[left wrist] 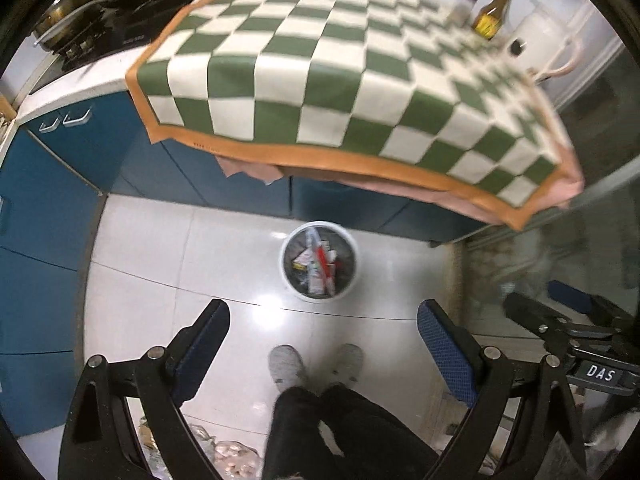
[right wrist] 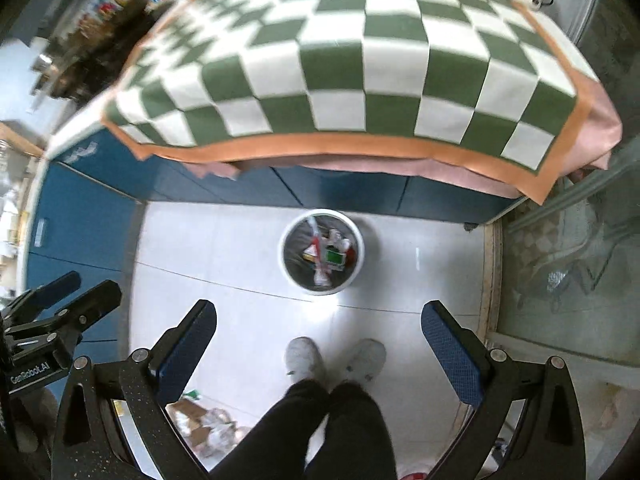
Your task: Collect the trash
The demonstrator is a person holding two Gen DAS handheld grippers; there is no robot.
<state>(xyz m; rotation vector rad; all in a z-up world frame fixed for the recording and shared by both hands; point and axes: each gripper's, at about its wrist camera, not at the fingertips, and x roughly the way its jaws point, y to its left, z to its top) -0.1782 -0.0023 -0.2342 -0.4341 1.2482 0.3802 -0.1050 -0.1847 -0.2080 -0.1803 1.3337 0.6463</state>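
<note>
Both wide-open, empty grippers, left gripper [left wrist: 324, 328] and right gripper [right wrist: 319, 322], point down at the floor; the trash-filled bin [right wrist: 322, 251] stands at twelve o'clock beyond the person's shoes [right wrist: 304, 356], about equally near both, below the checkered cloth [right wrist: 360, 60].

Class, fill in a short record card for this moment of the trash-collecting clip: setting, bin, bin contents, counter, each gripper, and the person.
setting: kitchen, white tiled floor, blue cabinets
bin: white round trash bin on the floor in front of the cabinets
bin contents: wrappers and packets, dark liner
counter: green-and-white checked cloth; brown bottle at its far end
left gripper: open, nothing between the fingers
right gripper: open, nothing between the fingers
person: grey shoes, dark trousers
</note>
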